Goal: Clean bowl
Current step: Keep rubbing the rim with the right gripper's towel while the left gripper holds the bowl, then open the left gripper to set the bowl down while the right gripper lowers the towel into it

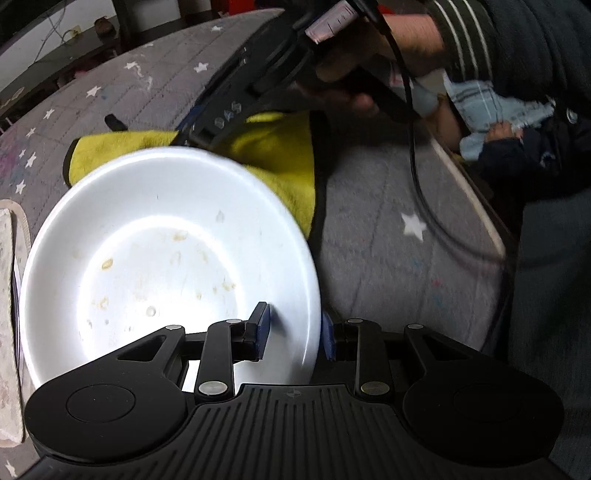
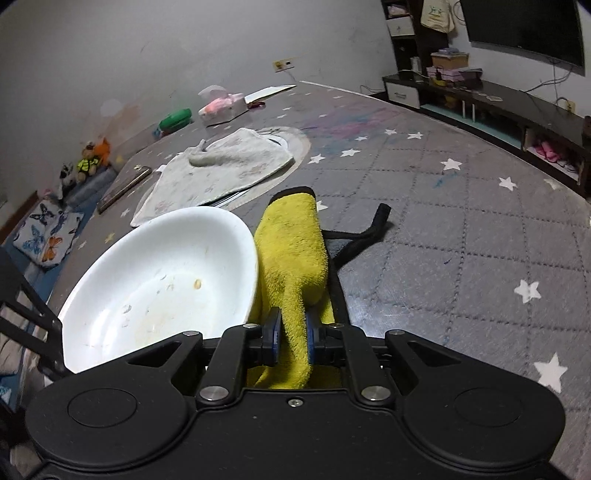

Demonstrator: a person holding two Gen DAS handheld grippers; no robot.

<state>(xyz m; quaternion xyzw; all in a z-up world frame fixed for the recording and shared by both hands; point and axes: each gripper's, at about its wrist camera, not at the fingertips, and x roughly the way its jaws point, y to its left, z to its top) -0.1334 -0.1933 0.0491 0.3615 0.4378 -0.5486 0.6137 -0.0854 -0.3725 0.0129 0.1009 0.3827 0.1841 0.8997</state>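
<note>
Grey starry mat (image 2: 461, 236) underneath. I've got one white bowl (image 1: 155, 236) on it, dried yellowish food specks inside, left gripper (image 1: 295, 334) clamped on its rim. Right gripper (image 2: 291, 338) pinches one yellow cloth (image 2: 291, 251) right beside the bowl.

No readable words, brand names or numbers anywhere in either view. The only marks that come close are a row of pale embossed characters on the side of the right tool (image 1: 258, 96), seen from the left wrist view, and they are too blurred to make out. Its pinkish sticker (image 1: 327, 26) near the top edge of that view carries fine lines like a scale, also illegible.
</note>
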